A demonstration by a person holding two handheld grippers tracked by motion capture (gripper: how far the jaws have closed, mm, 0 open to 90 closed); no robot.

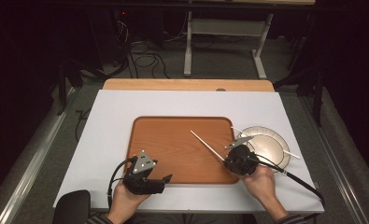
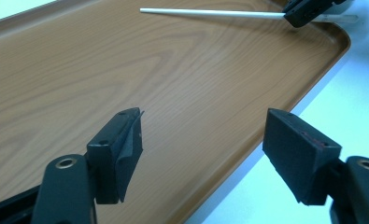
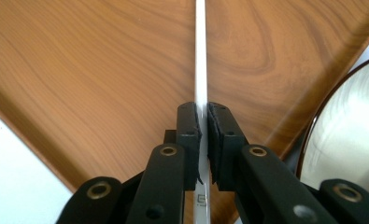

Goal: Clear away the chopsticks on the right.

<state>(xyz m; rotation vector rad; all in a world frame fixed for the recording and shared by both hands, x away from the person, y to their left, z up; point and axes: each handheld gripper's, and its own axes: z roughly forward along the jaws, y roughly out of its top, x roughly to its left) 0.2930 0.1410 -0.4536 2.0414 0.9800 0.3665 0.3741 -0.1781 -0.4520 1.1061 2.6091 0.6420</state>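
A brown wooden tray [image 1: 173, 140] lies in the middle of the white-covered table. My right gripper [image 1: 226, 161] is shut on a white chopstick [image 1: 205, 144] that slants out over the tray toward the far left. In the right gripper view the chopstick [image 3: 200, 56] runs straight up from between the closed pads [image 3: 189, 126]. A second white chopstick [image 1: 292, 154] rests across a round cream plate [image 1: 271, 140] to the right of the tray. My left gripper [image 1: 166, 178] stands open over the tray's near left edge, and nothing sits between its fingers [image 2: 121, 140].
White sheet [image 1: 117, 107] covers the table, with a bare wooden strip [image 1: 187, 85] at the far edge. The plate's rim [image 3: 345, 126] sits close to the tray's right side. In the left gripper view the held chopstick [image 2: 210, 14] crosses the far part of the tray [image 2: 126, 60].
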